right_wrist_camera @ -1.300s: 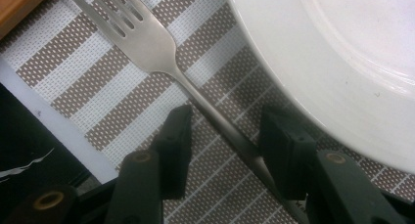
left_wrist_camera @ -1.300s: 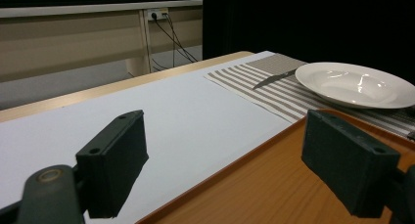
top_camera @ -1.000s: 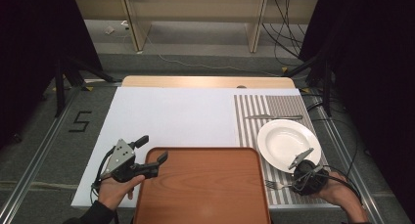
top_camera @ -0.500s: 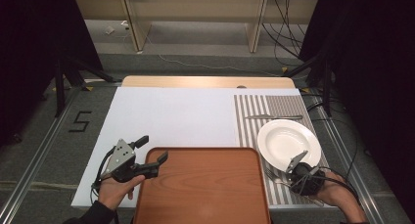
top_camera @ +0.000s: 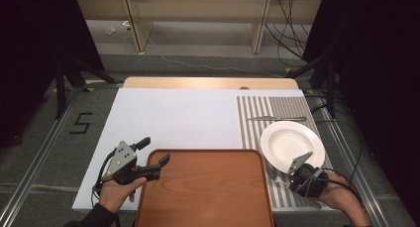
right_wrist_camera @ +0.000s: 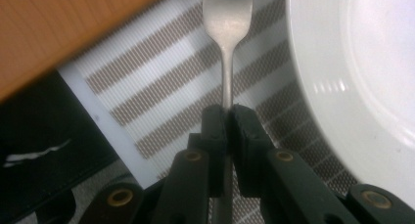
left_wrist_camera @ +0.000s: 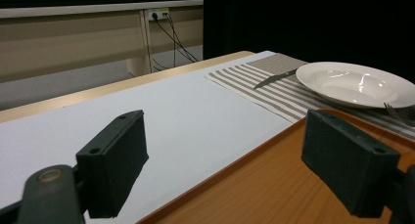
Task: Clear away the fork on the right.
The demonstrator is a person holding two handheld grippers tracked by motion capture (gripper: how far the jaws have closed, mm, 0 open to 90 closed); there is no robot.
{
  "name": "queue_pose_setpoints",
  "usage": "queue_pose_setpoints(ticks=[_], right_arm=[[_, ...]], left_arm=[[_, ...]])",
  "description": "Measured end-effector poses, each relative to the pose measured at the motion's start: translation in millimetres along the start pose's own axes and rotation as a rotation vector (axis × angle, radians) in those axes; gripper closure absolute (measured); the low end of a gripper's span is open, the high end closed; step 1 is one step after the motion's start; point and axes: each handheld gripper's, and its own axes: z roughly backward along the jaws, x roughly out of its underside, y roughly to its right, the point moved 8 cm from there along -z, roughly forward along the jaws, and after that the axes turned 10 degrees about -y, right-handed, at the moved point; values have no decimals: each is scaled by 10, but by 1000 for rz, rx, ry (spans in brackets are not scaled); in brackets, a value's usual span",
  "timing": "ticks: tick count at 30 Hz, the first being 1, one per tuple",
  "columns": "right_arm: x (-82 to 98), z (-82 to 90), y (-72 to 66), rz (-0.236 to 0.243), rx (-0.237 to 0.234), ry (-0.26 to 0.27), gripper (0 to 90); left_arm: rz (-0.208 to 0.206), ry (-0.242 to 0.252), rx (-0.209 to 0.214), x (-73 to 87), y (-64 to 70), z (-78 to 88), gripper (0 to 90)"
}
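Since the earlier frame, right tool (right_wrist_camera: pixel 226 117) had drawn nearer the person, pinching the fork (right_wrist_camera: pixel 227 23) on the mat (top_camera: pixel 267 108) beside the plate (top_camera: pixel 292 143). Left tool (top_camera: pixel 147 156) stood spread over the tray (top_camera: pixel 203 187); nothing loaded yet.
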Motion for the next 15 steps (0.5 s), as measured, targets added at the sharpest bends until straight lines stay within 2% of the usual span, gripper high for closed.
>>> queue_pose_setpoints(ticks=[6,13,15], right_arm=[[-88,94,-29,1,-28,89,848],[-160,206,-74,-20,-63,160,849],[-189,236,-74,-30,-48,173,849]], left_arm=[[0,0,-1,0,-3,-1,165],[-1,2,0,-4,1,4,165],[-1,2,0,-4,0,4,165]])
